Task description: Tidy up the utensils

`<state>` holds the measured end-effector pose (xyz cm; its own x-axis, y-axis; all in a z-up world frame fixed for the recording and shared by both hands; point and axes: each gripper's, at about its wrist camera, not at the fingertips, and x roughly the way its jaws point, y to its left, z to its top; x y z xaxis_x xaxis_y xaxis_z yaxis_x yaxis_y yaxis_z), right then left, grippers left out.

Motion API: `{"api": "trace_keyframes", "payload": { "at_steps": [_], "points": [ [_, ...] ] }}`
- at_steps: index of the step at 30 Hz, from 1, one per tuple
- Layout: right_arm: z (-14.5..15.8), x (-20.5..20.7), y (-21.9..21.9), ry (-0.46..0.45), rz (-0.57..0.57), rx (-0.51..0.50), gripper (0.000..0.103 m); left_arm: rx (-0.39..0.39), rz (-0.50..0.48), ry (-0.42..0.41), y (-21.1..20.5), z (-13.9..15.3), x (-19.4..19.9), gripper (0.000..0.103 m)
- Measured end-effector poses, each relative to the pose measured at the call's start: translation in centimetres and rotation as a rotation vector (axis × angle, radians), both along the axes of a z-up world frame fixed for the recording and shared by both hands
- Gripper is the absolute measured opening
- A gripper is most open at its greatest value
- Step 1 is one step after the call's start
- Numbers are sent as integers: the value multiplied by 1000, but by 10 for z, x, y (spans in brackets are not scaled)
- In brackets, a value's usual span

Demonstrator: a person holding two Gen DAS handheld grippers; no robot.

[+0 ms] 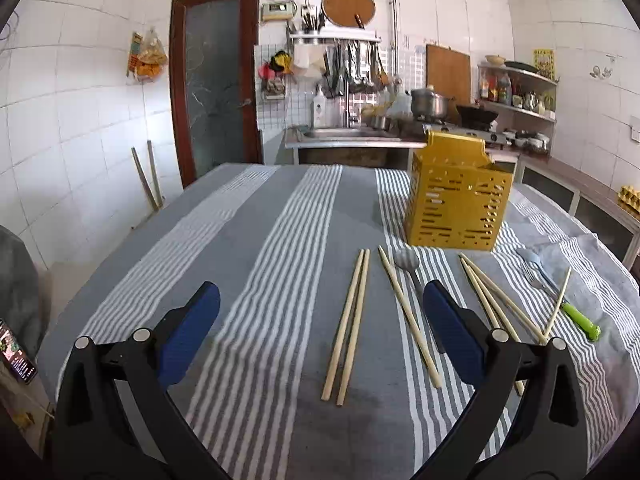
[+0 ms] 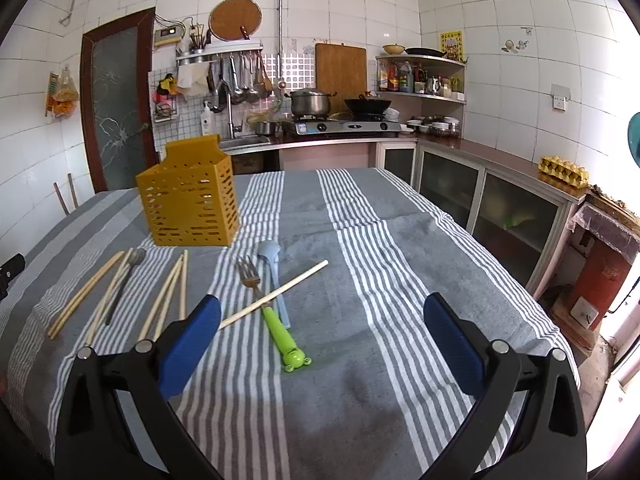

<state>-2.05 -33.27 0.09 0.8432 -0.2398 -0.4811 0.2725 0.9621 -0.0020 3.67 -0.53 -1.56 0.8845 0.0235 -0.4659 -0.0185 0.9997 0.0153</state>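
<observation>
A yellow perforated utensil holder [image 1: 458, 200] [image 2: 190, 204] stands upright on the striped cloth. In front of it lie several wooden chopsticks [image 1: 348, 328] [image 2: 164, 300], a metal spoon [image 1: 408, 264] [image 2: 130, 272], a fork with a green handle [image 1: 576, 316] [image 2: 276, 320] and a pale blue spoon [image 2: 272, 264]. One chopstick [image 2: 276, 292] lies across the fork. My left gripper [image 1: 322, 308] hovers open above a chopstick pair. My right gripper [image 2: 322, 316] is open, just right of the green-handled fork. Neither holds anything.
The table carries a grey and white striped cloth [image 1: 260, 240] [image 2: 400, 260]. Behind it stand a sink counter [image 1: 352, 138], a gas stove with pots [image 2: 340, 120], and cabinets [image 2: 500, 208] along the right. A phone [image 1: 16, 356] shows at the left edge.
</observation>
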Motion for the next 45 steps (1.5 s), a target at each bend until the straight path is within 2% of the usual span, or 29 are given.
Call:
{"api": "trace_keyframes", "payload": {
  "at_steps": [9,11,15,21,29,32,33,36,42,45],
  "points": [
    [-3,29,-10,27,2,-24,99,-54,-122,23,-30,1,27,98],
    [-6,40,-17,54,6,9,99,-27,-132,31,-40,0,34,98],
    [-10,69,-39,111,-5,122,99,-15,-155,86,-57,-4,54,88],
    [-29,114,-53,212,-40,157,98,-15,-173,133,-73,-15,84,84],
    [-59,162,-45,355,-31,152,86,-9,-195,219,-87,-33,118,84],
    [-67,175,-41,410,-17,137,80,-27,-213,256,-88,-39,128,84],
    [-70,179,-40,424,-12,137,74,-31,-216,269,-89,-41,133,83],
    [-77,187,-42,462,0,176,70,-26,-220,297,-89,-46,142,83],
    [-77,194,-42,482,0,150,54,-28,-215,362,-92,-58,161,75],
    [-77,198,-45,497,7,144,43,-7,-204,415,-95,-69,173,66]
  ]
}}
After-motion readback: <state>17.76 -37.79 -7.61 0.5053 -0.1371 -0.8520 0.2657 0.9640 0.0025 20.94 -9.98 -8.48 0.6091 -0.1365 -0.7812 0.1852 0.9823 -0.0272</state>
